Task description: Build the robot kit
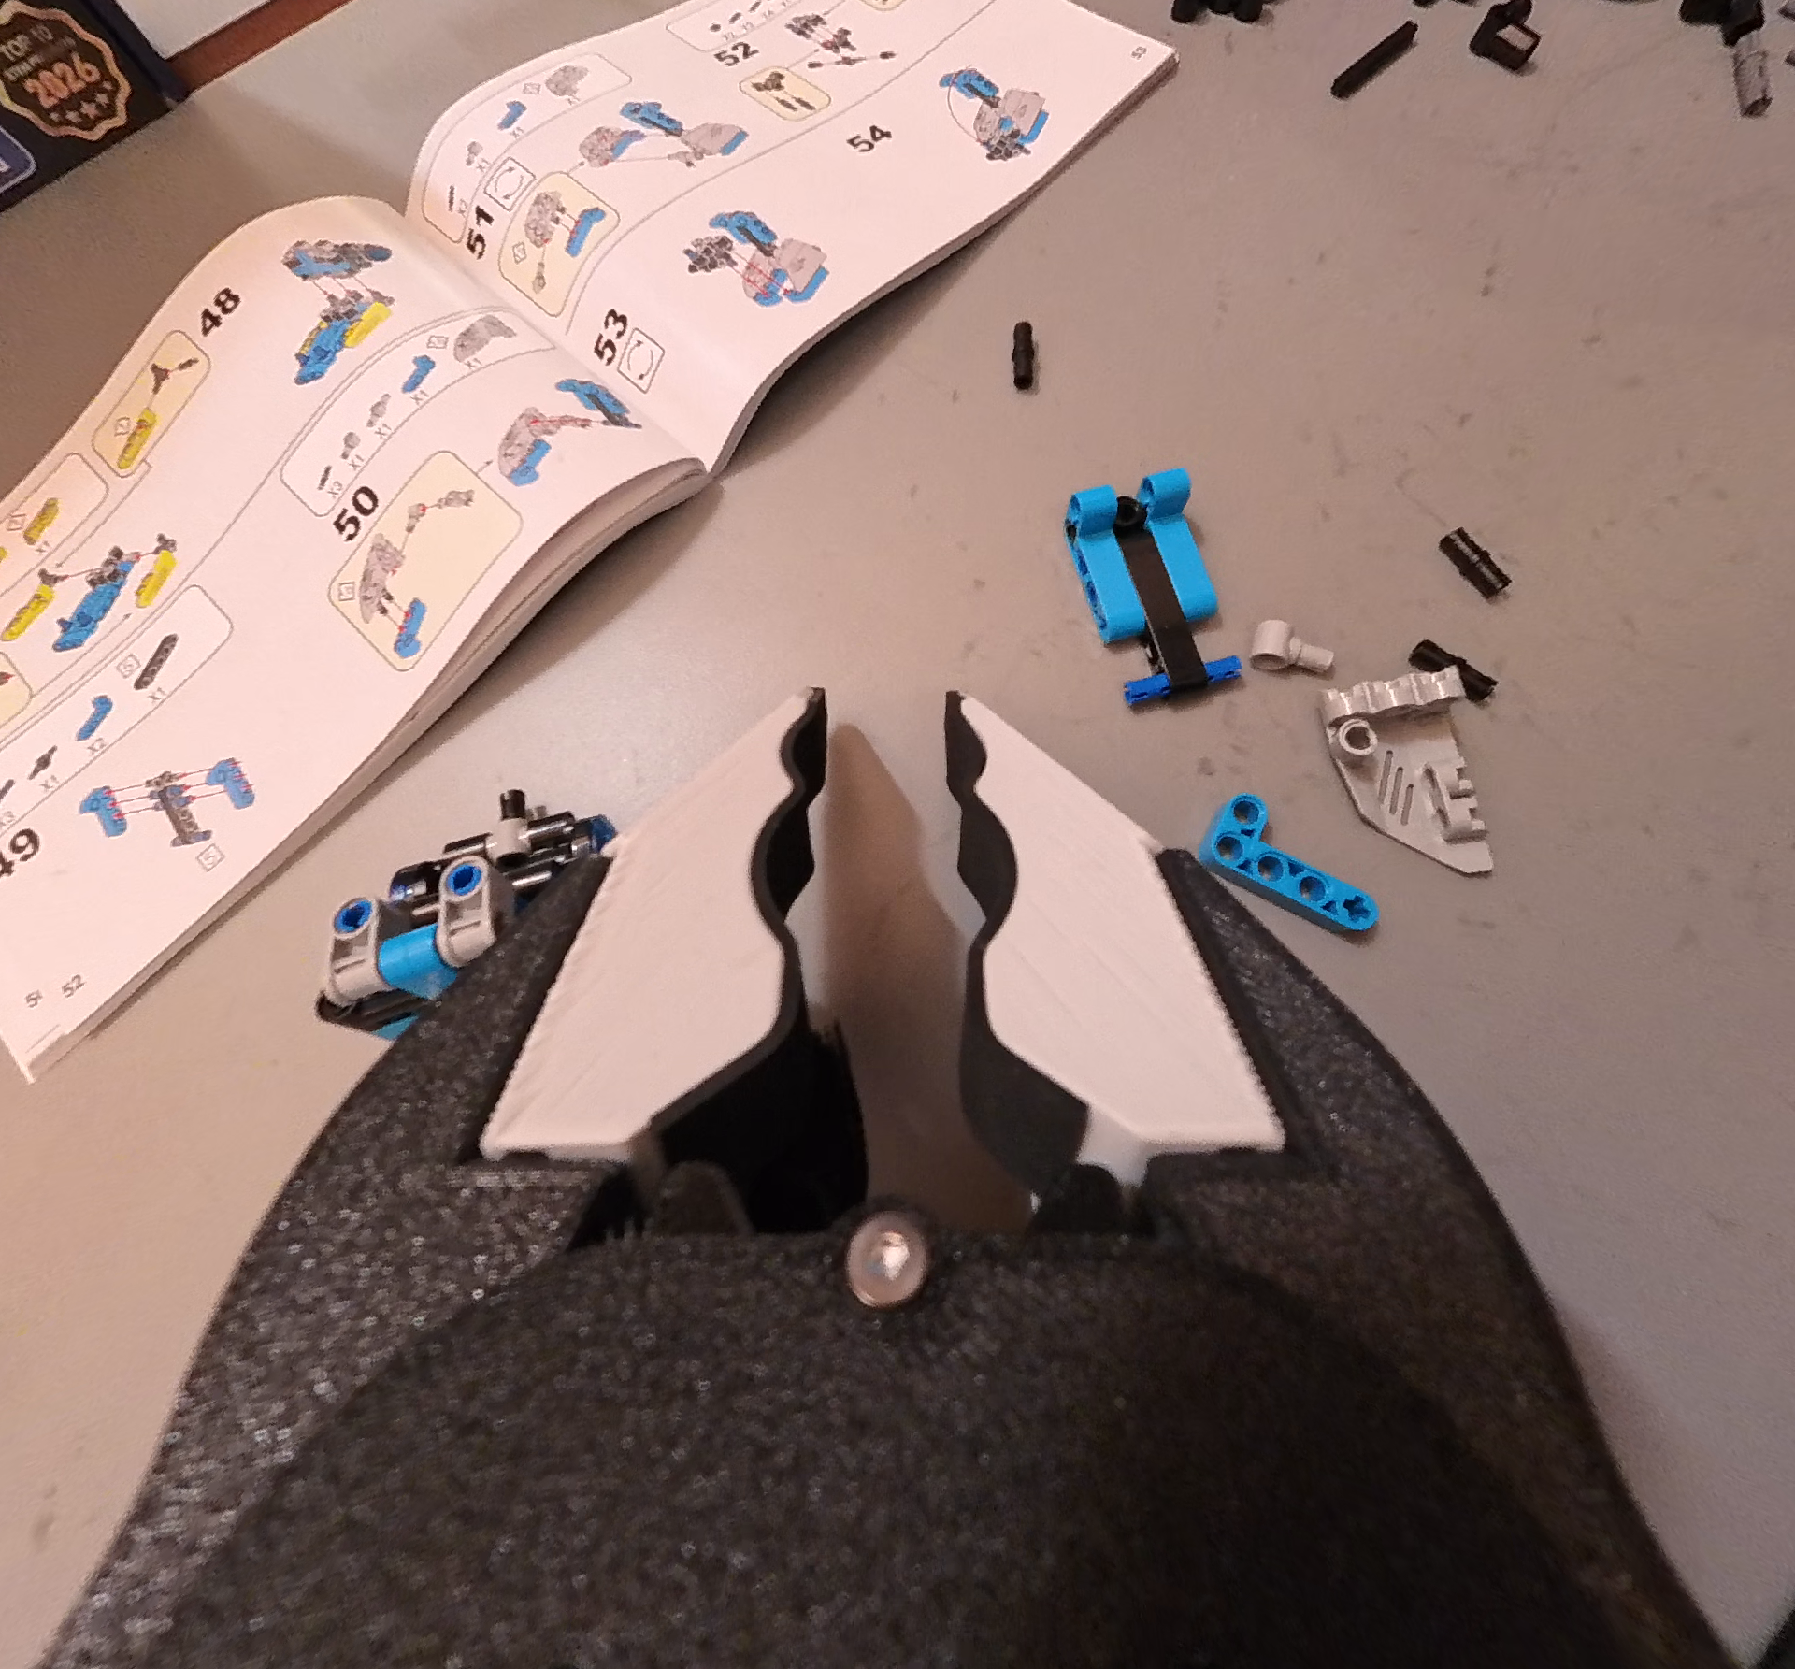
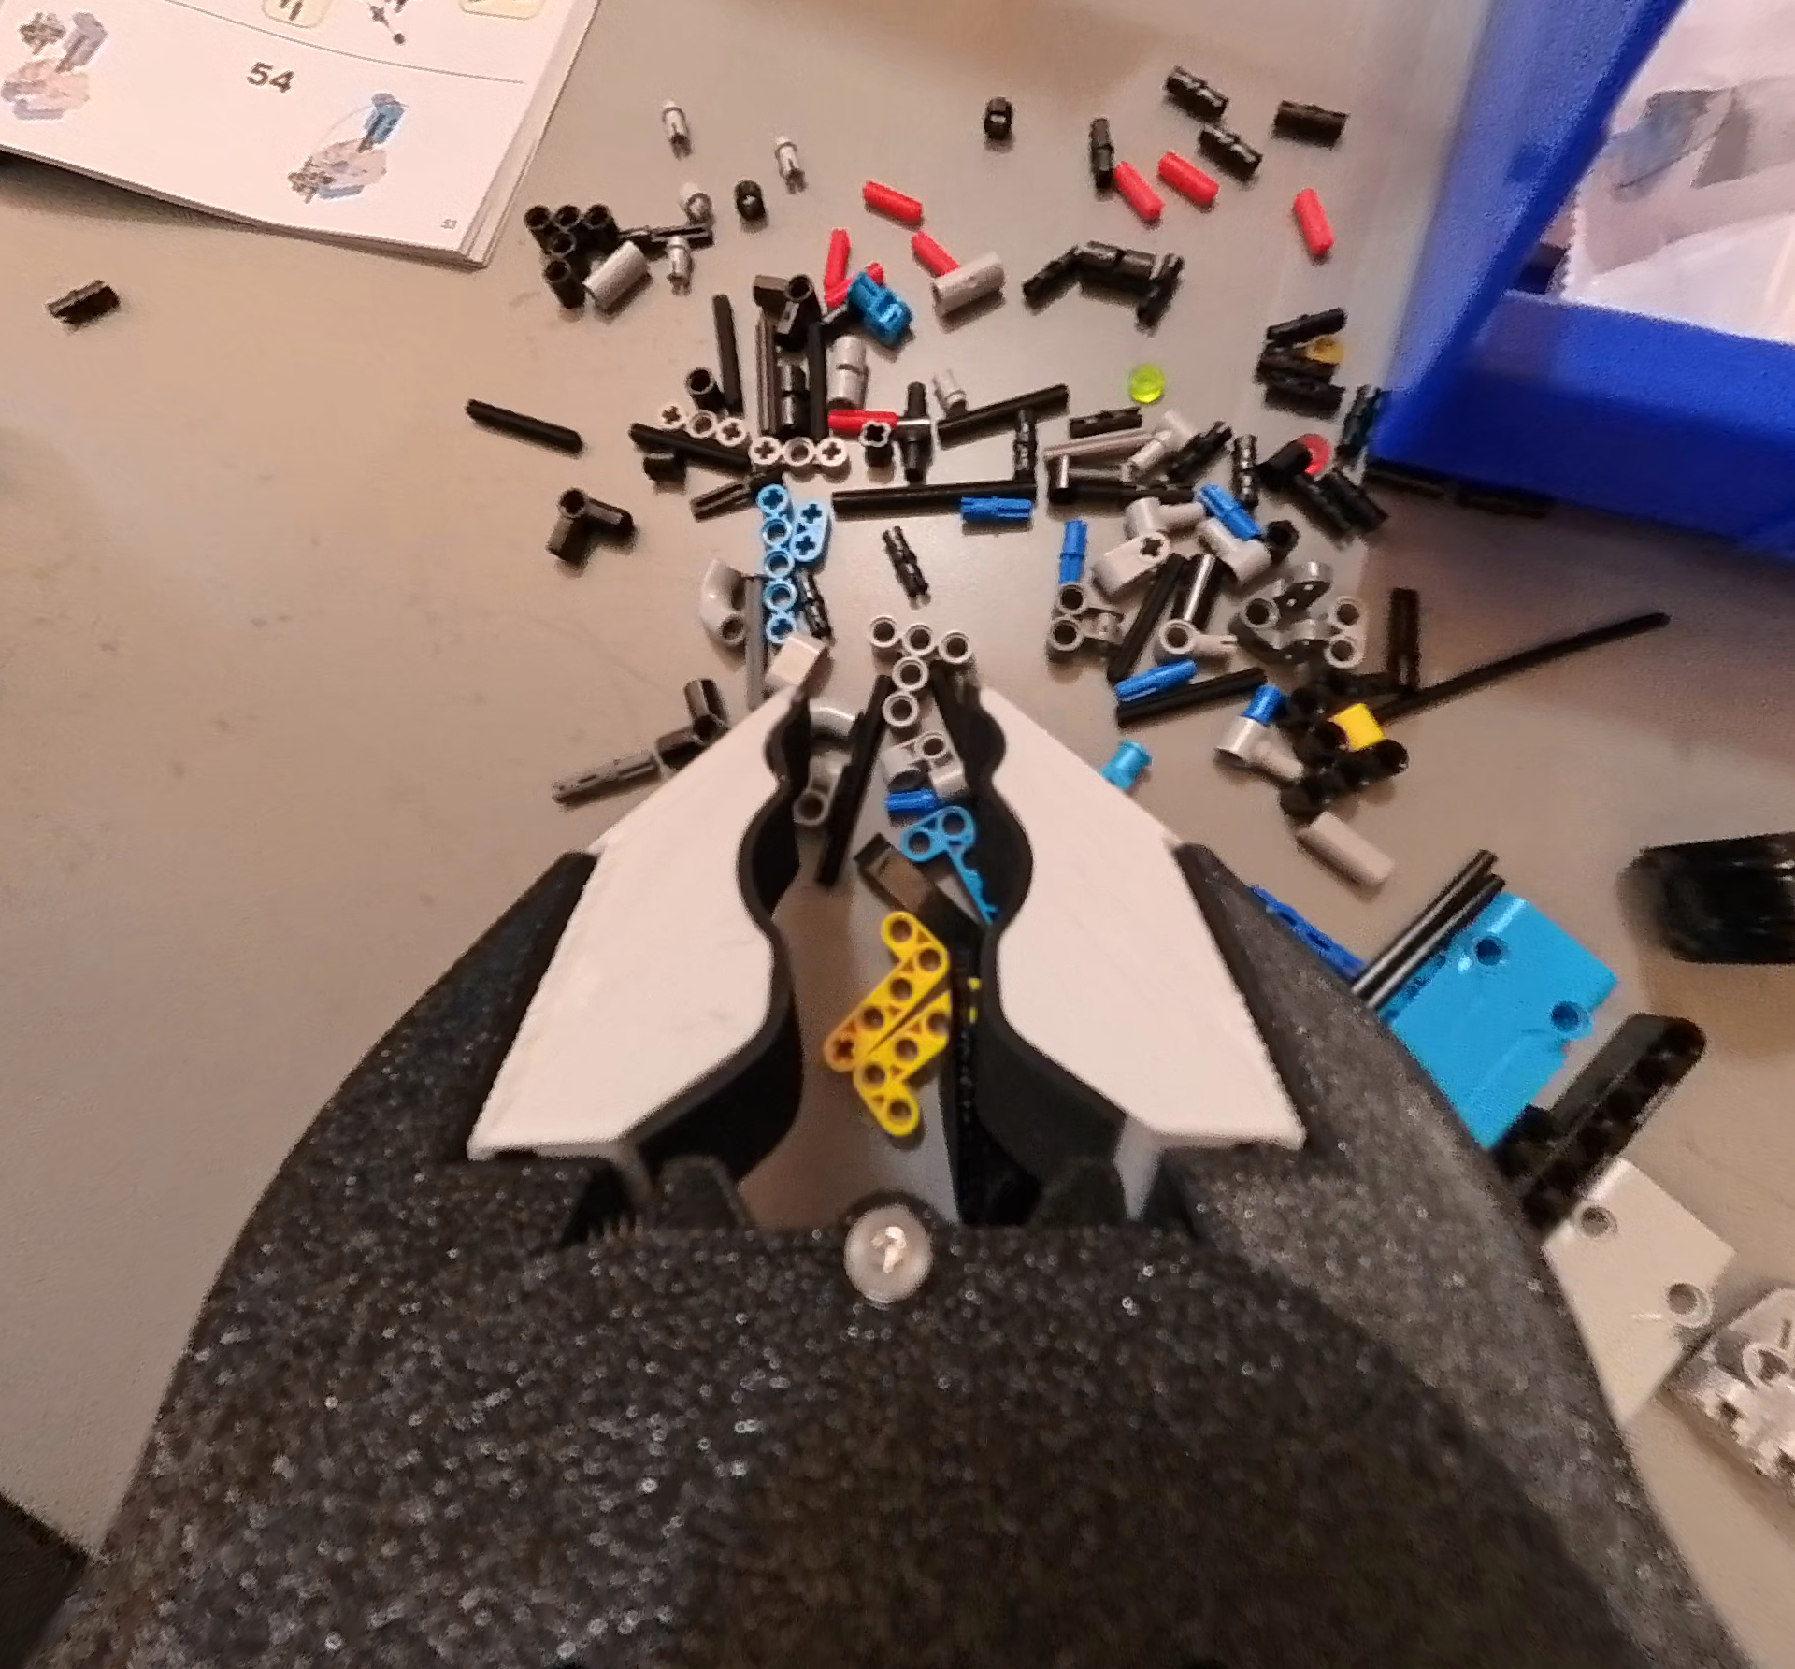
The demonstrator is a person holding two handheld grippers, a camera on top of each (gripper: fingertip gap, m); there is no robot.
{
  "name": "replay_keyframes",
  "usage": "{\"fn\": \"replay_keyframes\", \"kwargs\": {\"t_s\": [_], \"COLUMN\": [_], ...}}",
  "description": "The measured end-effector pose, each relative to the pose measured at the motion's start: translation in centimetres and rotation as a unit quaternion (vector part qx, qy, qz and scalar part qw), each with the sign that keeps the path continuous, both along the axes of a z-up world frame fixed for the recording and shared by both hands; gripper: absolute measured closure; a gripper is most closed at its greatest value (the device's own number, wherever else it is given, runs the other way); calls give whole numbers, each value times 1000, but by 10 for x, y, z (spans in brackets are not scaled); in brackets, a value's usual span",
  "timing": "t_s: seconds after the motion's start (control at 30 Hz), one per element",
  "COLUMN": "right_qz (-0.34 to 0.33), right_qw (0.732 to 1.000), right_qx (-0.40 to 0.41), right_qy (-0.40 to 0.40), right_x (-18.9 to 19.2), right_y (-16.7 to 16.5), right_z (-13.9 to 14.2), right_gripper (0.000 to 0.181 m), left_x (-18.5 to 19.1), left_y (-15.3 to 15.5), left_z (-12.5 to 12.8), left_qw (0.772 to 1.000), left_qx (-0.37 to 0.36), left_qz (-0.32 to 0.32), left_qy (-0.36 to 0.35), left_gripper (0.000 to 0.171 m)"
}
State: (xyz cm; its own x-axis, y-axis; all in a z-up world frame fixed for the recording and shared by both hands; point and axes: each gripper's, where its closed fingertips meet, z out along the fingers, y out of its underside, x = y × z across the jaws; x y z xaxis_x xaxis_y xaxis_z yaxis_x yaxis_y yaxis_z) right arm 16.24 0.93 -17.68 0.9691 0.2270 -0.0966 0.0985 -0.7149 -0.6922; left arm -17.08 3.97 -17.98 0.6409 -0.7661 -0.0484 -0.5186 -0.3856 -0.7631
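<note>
My left gripper point(image 1: 886, 711) is open and empty above the grey table. A blue and black brick assembly point(image 1: 1146, 575) lies ahead to its right, with a grey panel piece point(image 1: 1399, 763), a small grey connector point(image 1: 1287, 646) and a blue L-shaped beam point(image 1: 1282, 863) nearby. A small blue, grey and black sub-assembly point(image 1: 457, 903) lies partly hidden under its left finger. My right gripper point(image 2: 879, 685) is open and hangs over a heap of small loose parts point(image 2: 971, 476). Grey round connectors point(image 2: 913, 651) lie at its tips. Yellow angled beams point(image 2: 898, 1030) and a small blue piece point(image 2: 937, 831) show between its fingers, lower down.
An open instruction booklet point(image 1: 466, 418) lies at the left; its corner shows in the right wrist view point(image 2: 291, 49). A blue bin point(image 2: 1554, 282) stands at the right. A large blue block point(image 2: 1496, 1030), black beams and a grey plate point(image 2: 1632, 1253) lie at lower right. A dark box point(image 1: 58, 68) stands far left. My hands' fingertips stand some 35 cm from each other. My right tips are about 25 cm from the small grey connector point(image 1: 1287, 646), my left tips only 7 cm.
</note>
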Motion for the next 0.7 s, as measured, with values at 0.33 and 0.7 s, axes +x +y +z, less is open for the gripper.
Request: {"fn": "replay_keyframes", "kwargs": {"t_s": [0.33,0.7], "right_qz": [64,42], "right_qw": [997,999], "right_qx": [-3,-16], "right_qy": [53,-7], "right_x": [-36,-13], "right_y": [-5,-11], "right_z": [3,-3], "right_gripper": [151,150], "left_x": [0,0], "left_y": [0,0], "left_z": [0,0], "left_qw": [1000,1000], "left_qx": [0,0], "left_qz": [0,-1], "left_qy": [0,0], "left_gripper": [147,147]}}
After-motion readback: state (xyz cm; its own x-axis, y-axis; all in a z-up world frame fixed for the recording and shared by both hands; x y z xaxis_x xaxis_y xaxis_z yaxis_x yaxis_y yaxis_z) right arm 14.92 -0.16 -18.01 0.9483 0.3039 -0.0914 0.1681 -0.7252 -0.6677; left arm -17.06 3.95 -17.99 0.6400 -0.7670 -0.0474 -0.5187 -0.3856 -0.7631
